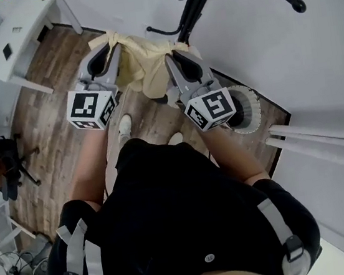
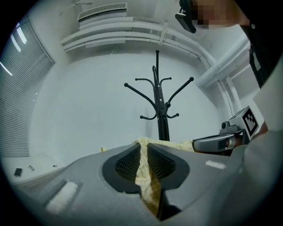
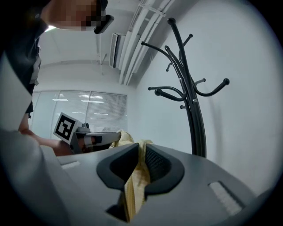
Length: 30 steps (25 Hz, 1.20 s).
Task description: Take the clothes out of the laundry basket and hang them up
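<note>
Wood-plank flooring (image 1: 51, 124) spreads below the person and ends at a white wall (image 1: 313, 65). A black coat stand (image 1: 195, 2) rises close to that wall, its curved hooks fanning out at the top. A pale yellow garment (image 1: 144, 68) hangs in the air, stretched between the two grippers just in front of the stand's pole. A white laundry basket (image 1: 248, 111) sits on the floor by the wall, partly hidden under the right gripper's marker cube. The left gripper (image 1: 111, 44) has its jaws nearly closed, pinching one bunched edge of the cloth between its pads. The right gripper (image 1: 171, 58) clamps the other edge the same way. Both point level toward the stand.
</note>
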{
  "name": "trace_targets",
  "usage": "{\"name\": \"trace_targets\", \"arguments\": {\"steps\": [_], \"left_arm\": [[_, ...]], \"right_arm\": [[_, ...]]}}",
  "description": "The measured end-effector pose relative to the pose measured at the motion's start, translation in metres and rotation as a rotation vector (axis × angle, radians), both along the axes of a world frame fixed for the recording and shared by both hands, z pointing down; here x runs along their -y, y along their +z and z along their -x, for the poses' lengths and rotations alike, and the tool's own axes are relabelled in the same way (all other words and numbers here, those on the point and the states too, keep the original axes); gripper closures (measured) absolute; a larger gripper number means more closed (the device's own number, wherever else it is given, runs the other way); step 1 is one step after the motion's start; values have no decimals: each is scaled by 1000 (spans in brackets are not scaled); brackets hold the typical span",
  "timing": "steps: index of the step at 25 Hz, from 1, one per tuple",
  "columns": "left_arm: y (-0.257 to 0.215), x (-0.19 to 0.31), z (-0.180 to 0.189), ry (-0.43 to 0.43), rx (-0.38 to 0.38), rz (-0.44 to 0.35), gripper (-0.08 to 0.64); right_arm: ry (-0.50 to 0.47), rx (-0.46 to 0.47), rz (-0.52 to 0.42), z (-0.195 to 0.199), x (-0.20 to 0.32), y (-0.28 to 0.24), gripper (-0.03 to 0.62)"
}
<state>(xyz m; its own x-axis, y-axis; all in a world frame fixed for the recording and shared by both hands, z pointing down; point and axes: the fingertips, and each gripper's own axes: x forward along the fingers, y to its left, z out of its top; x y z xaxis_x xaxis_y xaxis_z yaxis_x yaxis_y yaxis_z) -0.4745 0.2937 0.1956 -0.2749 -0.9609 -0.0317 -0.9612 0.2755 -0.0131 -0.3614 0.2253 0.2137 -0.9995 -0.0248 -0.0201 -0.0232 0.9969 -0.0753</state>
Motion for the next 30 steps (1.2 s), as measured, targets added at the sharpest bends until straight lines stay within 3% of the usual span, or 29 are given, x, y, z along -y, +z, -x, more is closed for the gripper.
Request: {"name": "trace_targets", "arguments": {"steps": [8, 15, 23, 30], "left_arm": [[14, 69, 72, 360, -30, 2, 508], [13, 125, 94, 605, -1, 3, 508], [11, 178, 99, 739, 27, -26, 508], [51, 211, 93, 869, -2, -56, 508]], "right_arm": [[332, -22, 5, 56, 24, 4, 537], [609, -12, 10, 73, 48, 8, 537], [764, -17, -17, 82, 72, 11, 537], [921, -27, -68, 78, 93, 39, 535]]}}
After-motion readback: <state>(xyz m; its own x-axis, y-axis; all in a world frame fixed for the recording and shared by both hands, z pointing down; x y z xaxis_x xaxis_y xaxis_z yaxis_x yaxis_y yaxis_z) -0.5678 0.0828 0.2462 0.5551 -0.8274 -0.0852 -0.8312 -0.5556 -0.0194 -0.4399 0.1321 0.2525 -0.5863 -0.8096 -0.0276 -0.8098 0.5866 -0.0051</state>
